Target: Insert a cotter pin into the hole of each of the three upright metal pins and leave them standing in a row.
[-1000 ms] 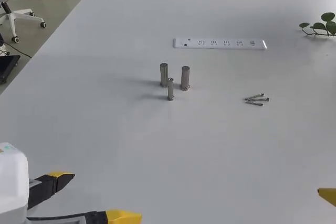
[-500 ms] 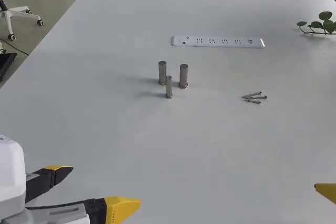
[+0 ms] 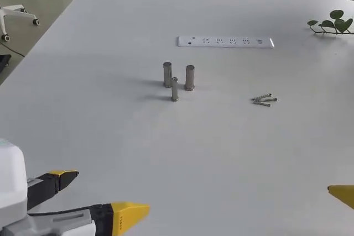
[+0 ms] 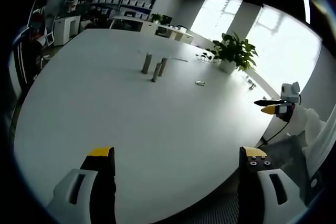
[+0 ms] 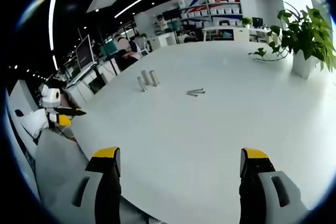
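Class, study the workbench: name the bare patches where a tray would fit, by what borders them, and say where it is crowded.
The widest patch lies between the metal pins and the left hand-held gripper. Another lies between the cotter pins and the right hand-held gripper. A narrower one separates the metal pins from the power strip. Only the metal pins themselves stand crowded.

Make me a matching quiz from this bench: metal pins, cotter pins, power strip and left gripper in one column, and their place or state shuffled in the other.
1. metal pins
2. cotter pins
3. power strip
4. left gripper

A. lying flat, beyond the others
B. open, holding nothing
C. standing upright, close together
D. lying loose in a small pile

Pairs: 1-C, 2-D, 3-A, 4-B
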`<state>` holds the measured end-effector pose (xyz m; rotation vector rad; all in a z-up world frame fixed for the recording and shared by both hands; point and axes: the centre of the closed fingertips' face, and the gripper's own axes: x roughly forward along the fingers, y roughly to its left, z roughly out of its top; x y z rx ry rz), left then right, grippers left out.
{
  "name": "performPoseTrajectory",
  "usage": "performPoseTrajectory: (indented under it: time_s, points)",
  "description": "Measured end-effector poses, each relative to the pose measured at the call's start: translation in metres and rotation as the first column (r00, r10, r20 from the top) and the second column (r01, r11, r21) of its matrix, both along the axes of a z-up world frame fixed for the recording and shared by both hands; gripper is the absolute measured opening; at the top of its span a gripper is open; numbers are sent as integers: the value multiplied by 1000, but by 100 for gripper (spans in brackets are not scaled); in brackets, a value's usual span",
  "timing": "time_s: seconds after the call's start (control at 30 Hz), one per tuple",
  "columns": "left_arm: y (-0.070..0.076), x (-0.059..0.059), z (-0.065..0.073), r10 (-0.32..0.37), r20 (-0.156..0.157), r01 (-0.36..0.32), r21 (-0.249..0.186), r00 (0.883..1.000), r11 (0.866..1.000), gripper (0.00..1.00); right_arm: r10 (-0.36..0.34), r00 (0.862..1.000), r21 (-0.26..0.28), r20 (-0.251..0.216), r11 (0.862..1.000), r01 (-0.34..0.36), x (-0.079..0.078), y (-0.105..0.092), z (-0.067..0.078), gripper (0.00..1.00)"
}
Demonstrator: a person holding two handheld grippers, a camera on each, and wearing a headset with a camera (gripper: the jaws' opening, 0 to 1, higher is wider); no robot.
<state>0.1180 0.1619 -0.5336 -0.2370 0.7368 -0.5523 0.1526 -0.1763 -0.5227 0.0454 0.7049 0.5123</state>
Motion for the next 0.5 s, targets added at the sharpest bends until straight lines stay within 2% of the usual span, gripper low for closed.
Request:
performPoseTrajectory:
  time_s: [0.1, 0.37, 0.5]
  points:
    - [-3, 6, 3, 5, 16, -5, -18, 1000, 1000, 98, -4, 1000, 3, -1, 1000, 4, 0, -1, 0, 93]
    - [-13, 21, 5, -20, 33, 20, -19, 999, 1000, 97, -8, 1000, -1, -1, 1000, 8, 0, -2, 1, 92]
    - [-21, 36, 14, -30, 80, 32, -26, 996, 999, 96, -9, 1000, -2, -4, 1000, 9, -1, -1, 1, 92]
